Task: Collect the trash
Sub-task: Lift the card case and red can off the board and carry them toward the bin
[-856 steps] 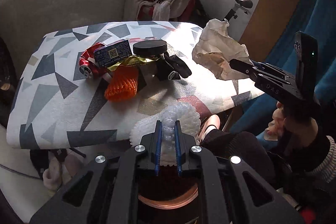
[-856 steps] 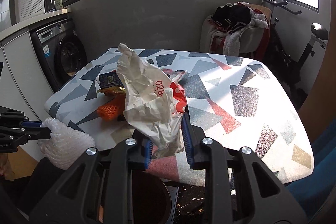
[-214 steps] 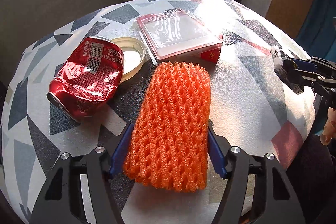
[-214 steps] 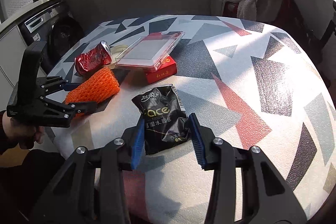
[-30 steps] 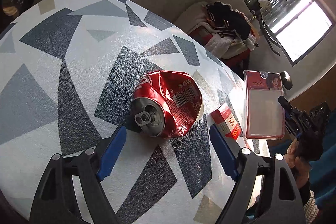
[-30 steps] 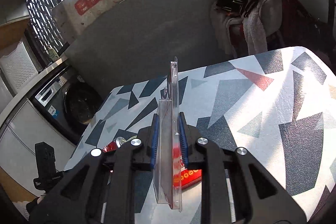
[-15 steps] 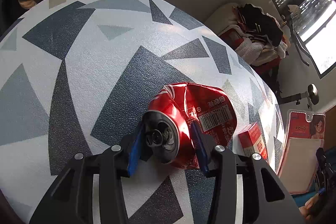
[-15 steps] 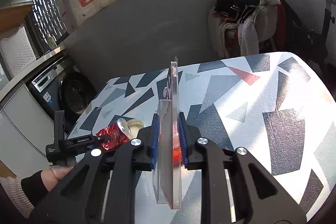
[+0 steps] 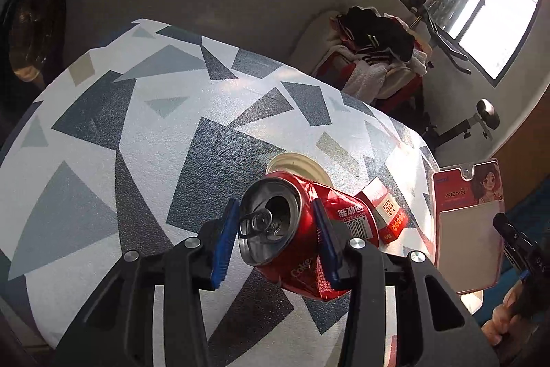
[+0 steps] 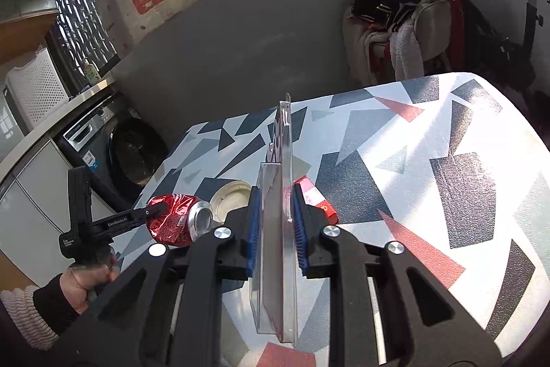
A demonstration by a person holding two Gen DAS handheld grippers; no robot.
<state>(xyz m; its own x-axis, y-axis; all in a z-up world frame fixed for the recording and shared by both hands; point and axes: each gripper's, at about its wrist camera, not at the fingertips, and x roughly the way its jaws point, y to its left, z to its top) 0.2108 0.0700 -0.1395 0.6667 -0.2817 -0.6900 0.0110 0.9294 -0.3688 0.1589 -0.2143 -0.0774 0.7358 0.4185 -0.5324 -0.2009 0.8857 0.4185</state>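
Left wrist view, left to right. Dark front-loading washing machine [image 9: 31, 30] at 10 o'clock, by the grey wall. Round-cornered table with grey, white and red triangle-patterned cover [image 9: 144, 133] fills the centre. Left gripper [image 9: 278, 234] at 6 o'clock, blue pads clamped on the top end of a crushed red aluminium drink can [image 9: 302, 236]; the can's open mouth faces the camera, its body tilts away toward 4 o'clock, seemingly lifted clear of the table. Just behind the can at 12 o'clock of it, a cream round plastic lid [image 9: 297, 165] lies flat on the table. At 3 o'clock of the can, a small red and white cardboard packet [image 9: 383, 212] on the table. Far right at 4 o'clock, a clear plastic blister pack with pink printed card [image 9: 467, 222] is held upright off the table edge by the right gripper [image 9: 508, 236], a hand [image 9: 505, 322] below it.

Right wrist view. White perforated laundry basket [image 10: 34, 92] at 9 o'clock. Left gripper holding the can at 8 o'clock, hand and ribbed cuff underneath. Right gripper at 6 o'clock closed tight on the blister pack, seen edge-on, vertical. Chair piled with dark and white clothes [image 10: 402, 16] at 1 o'clock.
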